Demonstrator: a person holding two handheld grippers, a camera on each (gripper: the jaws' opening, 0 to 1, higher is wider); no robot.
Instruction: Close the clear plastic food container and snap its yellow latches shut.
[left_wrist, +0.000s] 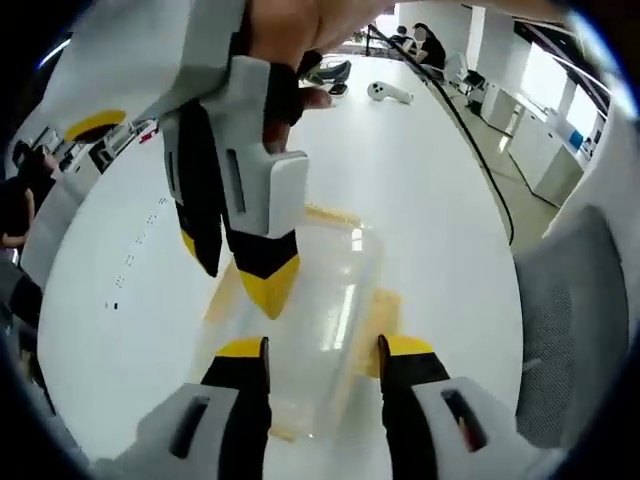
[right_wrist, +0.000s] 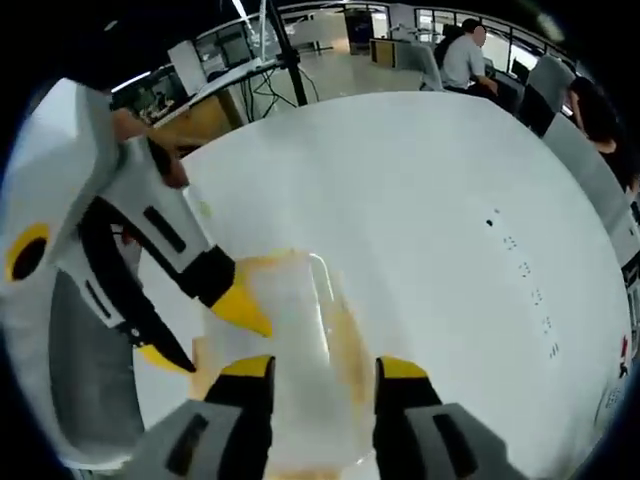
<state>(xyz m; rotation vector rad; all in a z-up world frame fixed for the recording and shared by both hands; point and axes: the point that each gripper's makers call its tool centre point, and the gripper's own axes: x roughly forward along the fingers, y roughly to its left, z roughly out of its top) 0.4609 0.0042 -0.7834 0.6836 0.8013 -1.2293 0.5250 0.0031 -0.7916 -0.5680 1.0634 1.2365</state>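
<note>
Left gripper (left_wrist: 322, 362) jaws flank the container (left_wrist: 315, 310); right gripper view shows seated people (right_wrist: 466, 55).

Both views look steeply down, close in, at the white desk (left_wrist: 430, 190) from opposite sides. Shared: the clear container (left_wrist: 310, 300) (right_wrist: 300, 340) on the desk. Left gripper view faces the right gripper (left_wrist: 240, 275); right gripper view faces the left gripper (right_wrist: 215, 335).

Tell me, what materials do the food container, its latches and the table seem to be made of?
Food container: likely clear, glossy plastic; the table shows through it and it catches bright glints. Latches: probably opaque yellow plastic, too blurred to judge the finish. Table: smooth white surface with a soft sheen, perhaps laminate.
</note>
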